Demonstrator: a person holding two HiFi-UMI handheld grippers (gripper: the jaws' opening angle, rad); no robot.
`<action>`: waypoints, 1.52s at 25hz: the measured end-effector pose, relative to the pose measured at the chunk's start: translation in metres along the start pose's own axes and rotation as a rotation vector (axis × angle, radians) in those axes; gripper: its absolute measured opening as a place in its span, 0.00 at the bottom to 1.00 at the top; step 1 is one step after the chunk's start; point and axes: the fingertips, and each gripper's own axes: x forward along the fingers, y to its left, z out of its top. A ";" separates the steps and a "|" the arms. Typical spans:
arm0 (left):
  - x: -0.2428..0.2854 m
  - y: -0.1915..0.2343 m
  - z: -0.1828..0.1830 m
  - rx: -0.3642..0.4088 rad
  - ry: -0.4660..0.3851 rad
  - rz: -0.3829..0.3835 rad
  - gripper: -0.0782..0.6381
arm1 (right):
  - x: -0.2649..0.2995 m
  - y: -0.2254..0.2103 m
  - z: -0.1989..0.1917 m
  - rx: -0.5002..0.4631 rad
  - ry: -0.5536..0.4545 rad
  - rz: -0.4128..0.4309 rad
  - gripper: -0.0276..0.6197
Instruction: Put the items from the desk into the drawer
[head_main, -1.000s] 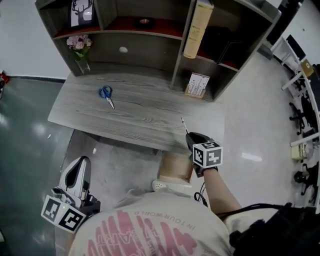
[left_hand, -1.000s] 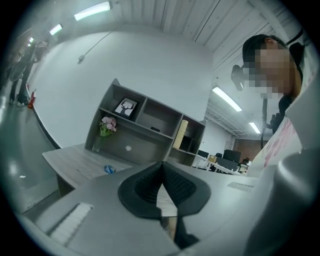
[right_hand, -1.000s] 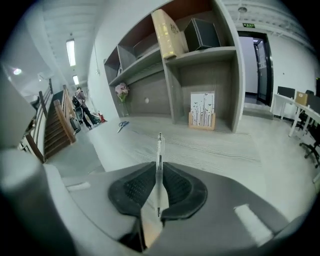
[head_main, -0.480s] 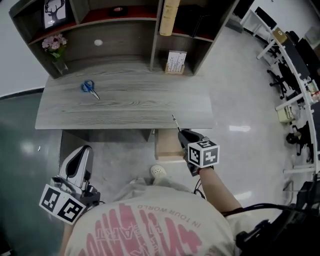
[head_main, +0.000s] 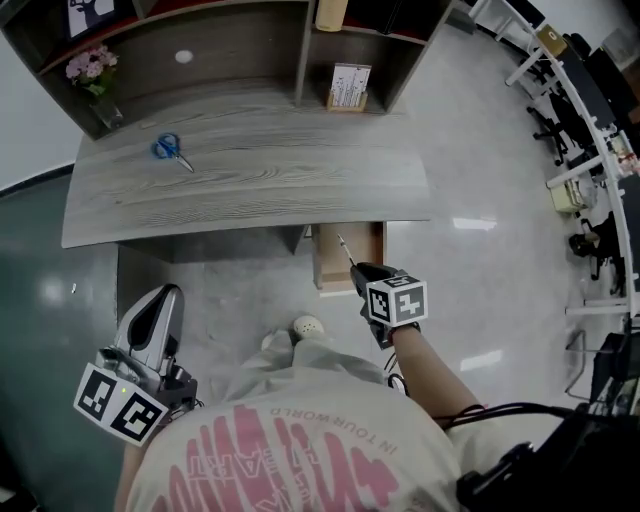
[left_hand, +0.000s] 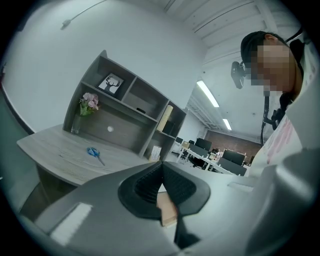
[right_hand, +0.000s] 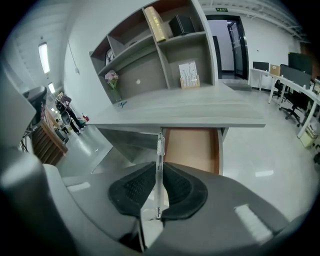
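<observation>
My right gripper (head_main: 362, 275) (right_hand: 159, 175) is shut on a thin clear pen (right_hand: 160, 162) that sticks forward from the pads; its tip (head_main: 342, 243) hangs over the open wooden drawer (head_main: 330, 262) (right_hand: 192, 149) under the desk's front edge. Blue-handled scissors (head_main: 168, 150) (left_hand: 94, 154) lie on the grey wood desk (head_main: 250, 180) at the left. My left gripper (head_main: 150, 325) (left_hand: 161, 185) hangs low at the left, well off the desk, jaws shut with nothing between the pads.
A shelf unit (head_main: 230, 50) stands along the desk's back with a flower vase (head_main: 95, 85) at the left and a small card calendar (head_main: 348, 87) at the right. Office chairs and desks (head_main: 585, 130) stand to the right, across polished floor.
The right gripper has drawn back from over the desk's front edge to above the open drawer, carrying the pen. The left gripper has sunk slightly. The view has shifted back from the desk.
</observation>
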 end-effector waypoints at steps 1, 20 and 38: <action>-0.001 0.002 -0.002 -0.005 0.006 0.008 0.14 | 0.005 -0.001 -0.005 -0.002 0.024 -0.003 0.12; -0.017 0.013 -0.027 -0.064 0.039 0.264 0.14 | 0.102 -0.067 -0.057 -0.164 0.331 -0.089 0.12; -0.042 0.018 -0.040 -0.109 0.011 0.405 0.14 | 0.127 -0.080 -0.080 -0.179 0.466 -0.120 0.14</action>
